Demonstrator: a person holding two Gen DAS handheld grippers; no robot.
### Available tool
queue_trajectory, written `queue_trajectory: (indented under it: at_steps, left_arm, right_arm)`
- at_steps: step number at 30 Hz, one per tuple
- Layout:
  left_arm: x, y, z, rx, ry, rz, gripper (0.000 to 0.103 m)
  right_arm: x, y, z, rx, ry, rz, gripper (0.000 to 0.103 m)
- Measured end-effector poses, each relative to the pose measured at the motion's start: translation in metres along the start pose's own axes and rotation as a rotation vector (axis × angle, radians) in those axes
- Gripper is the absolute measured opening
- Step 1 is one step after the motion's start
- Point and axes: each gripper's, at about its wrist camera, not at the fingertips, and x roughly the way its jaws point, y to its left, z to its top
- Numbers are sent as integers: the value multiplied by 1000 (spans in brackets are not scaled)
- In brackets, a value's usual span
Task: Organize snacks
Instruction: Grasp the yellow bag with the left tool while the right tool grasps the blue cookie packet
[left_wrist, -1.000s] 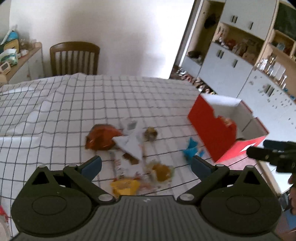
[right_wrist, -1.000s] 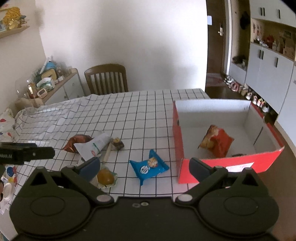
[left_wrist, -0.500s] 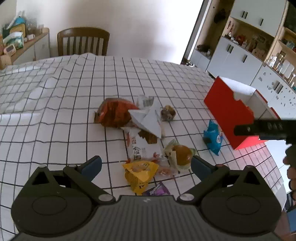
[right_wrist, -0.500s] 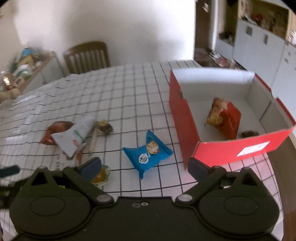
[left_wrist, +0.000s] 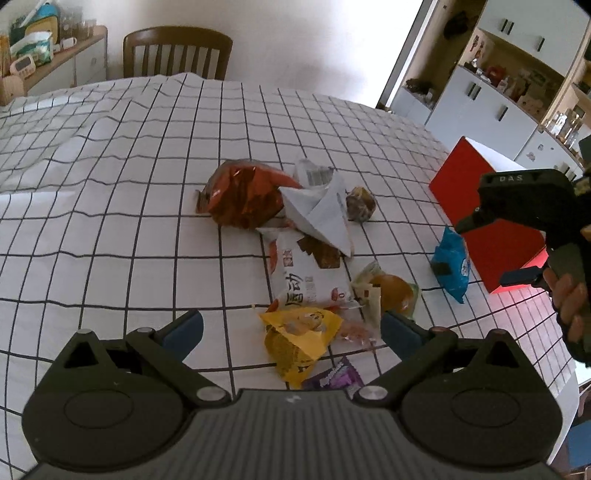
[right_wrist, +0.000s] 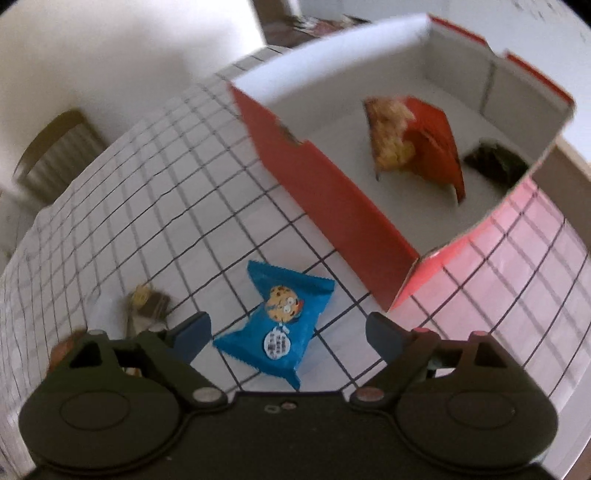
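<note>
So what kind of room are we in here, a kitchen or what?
Most likely a home dining room. There's a table under a checked cloth, a wooden chair pushed up against it, and white cupboards with open shelves of jars and packets along the wall. No cooker or sink shows.

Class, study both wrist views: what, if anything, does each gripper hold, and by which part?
Nothing is held. The left gripper is open above the yellow packet. The right gripper is closing around the blue cookie packet, its pads not yet pressing on it.
</note>
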Motion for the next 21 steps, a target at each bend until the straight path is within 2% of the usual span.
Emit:
queue_trajectory:
  at_steps: [4,9,10,11,13,15,17,21]
  left_arm:
    - [5,1,-3,6,9,0,102]
    - [11,-1,-2,14,23,-23,91]
    - [13,-1,-2,8,30,-28,85]
    - [15,0,-2,1,41,-35,75]
    - [20,1,-1,-12,68,-51,64]
    - [23,1,-2,-22,82,-56,61]
    - [25,3,-3,-33,93,-63,51]
    - [28,5,-2,-54,107,-57,40]
  right_arm:
    - [17,-2,6,50,28,-36,84]
    - [34,-5,10,101,64,-48,77]
    - [37,-4,9,104,65,-45,77]
    - [38,-4,8,100,68,-43,76]
    - [41,-3,8,98,76,-35,70]
    - [44,-3,8,105,85,-26,65]
    - [46,-2,9,106,88,-14,62]
    - [45,-1,10,102,89,10,51]
